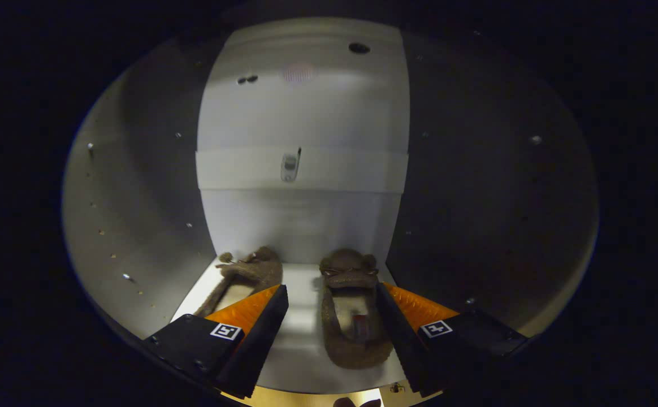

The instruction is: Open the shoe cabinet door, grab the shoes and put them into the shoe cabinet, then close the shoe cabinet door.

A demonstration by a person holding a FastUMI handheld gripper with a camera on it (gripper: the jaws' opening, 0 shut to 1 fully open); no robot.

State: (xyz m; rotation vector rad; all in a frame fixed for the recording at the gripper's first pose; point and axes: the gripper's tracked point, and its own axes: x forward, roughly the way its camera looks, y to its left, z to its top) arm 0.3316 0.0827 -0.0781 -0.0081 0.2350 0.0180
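Currently I see the gripper (pixel 332 316) inside the shoe cabinet (pixel 137 215), fingers spread apart, gripping nothing. Right shoe (pixel 353 308) sits between them on the cabinet floor; left shoe (pixel 247 277) lies partly behind the left finger, toes toward the back wall (pixel 301 118).

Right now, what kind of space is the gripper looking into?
Likely the inside of a shoe cabinet: pale back panel, side walls with small fittings, and two fuzzy brown slippers on the white shelf floor. The gripper is open, one slipper between its fingers.
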